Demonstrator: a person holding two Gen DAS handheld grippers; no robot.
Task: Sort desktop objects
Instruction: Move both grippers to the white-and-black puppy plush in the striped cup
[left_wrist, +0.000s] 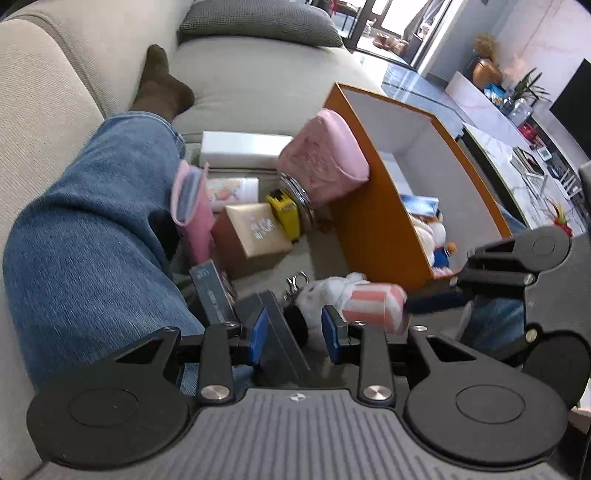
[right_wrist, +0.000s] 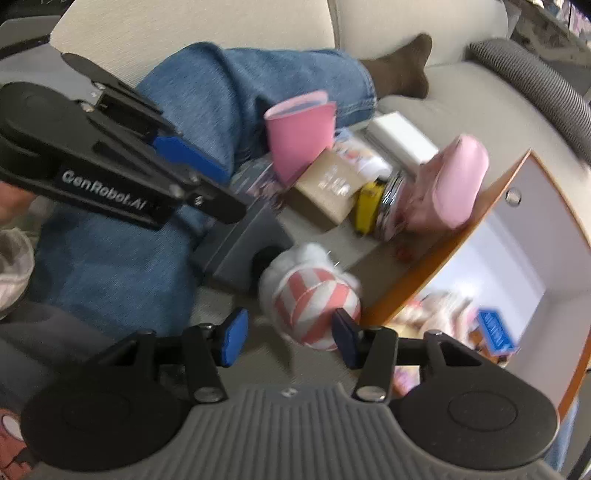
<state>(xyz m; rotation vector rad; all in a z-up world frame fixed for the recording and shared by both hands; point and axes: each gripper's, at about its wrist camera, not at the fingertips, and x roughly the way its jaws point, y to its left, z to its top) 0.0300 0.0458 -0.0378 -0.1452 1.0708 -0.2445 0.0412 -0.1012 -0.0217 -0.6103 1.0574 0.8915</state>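
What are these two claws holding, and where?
Left gripper seems to clamp the dark grey box by its sides; right gripper holds nothing yet, open around the striped plush toy.

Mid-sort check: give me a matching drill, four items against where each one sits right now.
Items:
1. plush toy
2. grey box
3. tape measure
4. pink pouch

Places:
A. leaning on the orange box's outer wall
B. between the left claw's pads
C. just ahead of the right claw
D. beside the tan box

Pairs: 1-C, 2-B, 3-D, 4-A
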